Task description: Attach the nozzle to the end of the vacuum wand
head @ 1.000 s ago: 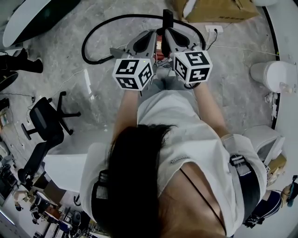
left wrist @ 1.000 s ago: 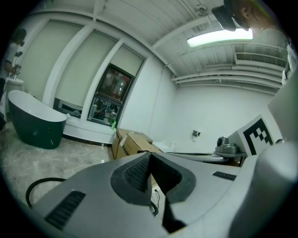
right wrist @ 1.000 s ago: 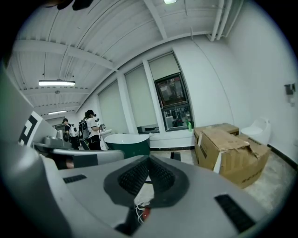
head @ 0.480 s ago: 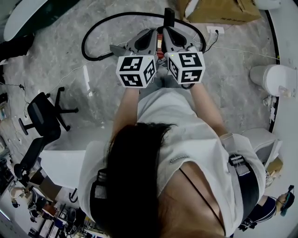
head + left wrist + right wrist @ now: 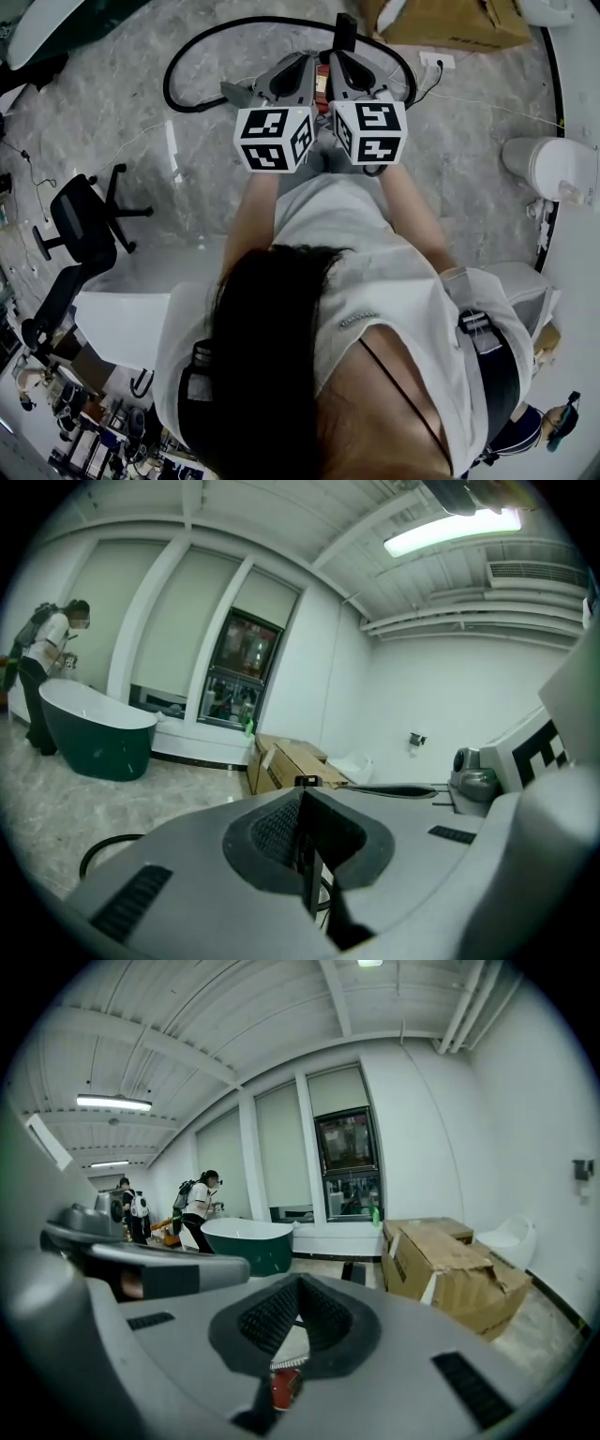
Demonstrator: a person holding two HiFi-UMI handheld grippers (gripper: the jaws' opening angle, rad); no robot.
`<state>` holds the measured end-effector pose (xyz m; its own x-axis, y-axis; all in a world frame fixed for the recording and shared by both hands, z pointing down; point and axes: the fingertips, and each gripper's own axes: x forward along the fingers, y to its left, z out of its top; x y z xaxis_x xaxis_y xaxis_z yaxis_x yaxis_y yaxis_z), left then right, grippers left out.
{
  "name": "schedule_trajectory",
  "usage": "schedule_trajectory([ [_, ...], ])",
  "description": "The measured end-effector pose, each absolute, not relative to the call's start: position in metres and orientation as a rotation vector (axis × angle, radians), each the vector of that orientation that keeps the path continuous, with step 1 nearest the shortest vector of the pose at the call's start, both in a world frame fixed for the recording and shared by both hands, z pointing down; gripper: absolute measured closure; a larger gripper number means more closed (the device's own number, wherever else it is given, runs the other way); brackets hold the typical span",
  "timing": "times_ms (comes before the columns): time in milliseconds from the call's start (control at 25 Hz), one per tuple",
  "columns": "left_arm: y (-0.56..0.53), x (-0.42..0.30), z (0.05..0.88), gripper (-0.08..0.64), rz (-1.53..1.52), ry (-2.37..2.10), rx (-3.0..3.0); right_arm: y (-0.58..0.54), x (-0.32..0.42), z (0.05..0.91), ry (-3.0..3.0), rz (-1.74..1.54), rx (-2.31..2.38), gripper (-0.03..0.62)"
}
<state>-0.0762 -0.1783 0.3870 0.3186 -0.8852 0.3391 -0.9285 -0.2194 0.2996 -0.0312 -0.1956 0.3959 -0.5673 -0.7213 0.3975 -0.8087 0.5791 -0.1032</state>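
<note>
Your two grippers are side by side in front of your chest, and each carries one marker cube (image 5: 272,139) at its near end. The left gripper (image 5: 302,66) has its jaws fully together with nothing between them. The right gripper (image 5: 337,64) is likewise closed and empty. Read this in the gripper views, since the head view shows the jaws from above only.

Just beyond both tips, one black hose (image 5: 167,86) lies in a loop on the floor (image 5: 112,131). At the far side of the loop, just past the right gripper, stands one short black upright part (image 5: 345,28). You cannot tell whether it is the wand or the nozzle. Only the head view shows the whole loop. The left gripper view catches one arc of it at lower left. Only the right gripper view shows one small red item (image 5: 281,1387) through the gap under its jaws, too small to identify.

One office chair (image 5: 80,230) stands to your left, in the head view only.

Farther off are the cardboard boxes (image 5: 450,23). The head view shows one and the gripper views show two, touching.

Farthest, in the gripper views only, is one dark green bathtub (image 5: 248,1241) by the windows. The left gripper view shows one person (image 5: 42,672) beside it. The right gripper view shows two.
</note>
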Motion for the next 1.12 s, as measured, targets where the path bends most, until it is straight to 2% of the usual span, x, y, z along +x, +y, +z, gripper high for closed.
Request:
schedule_trajectory([
  [400, -0.184, -0.097, 0.396, 0.558, 0.125, -1.66, 2.077, -0.196, -0.053, 0.402, -2.505, 0.357, 1.157, 0.578],
  [1120, -0.189, -0.095, 0.416, 0.56, 0.198, -1.658, 2.088, -0.204, -0.051, 0.417, -2.459, 0.349, 1.155, 0.578],
])
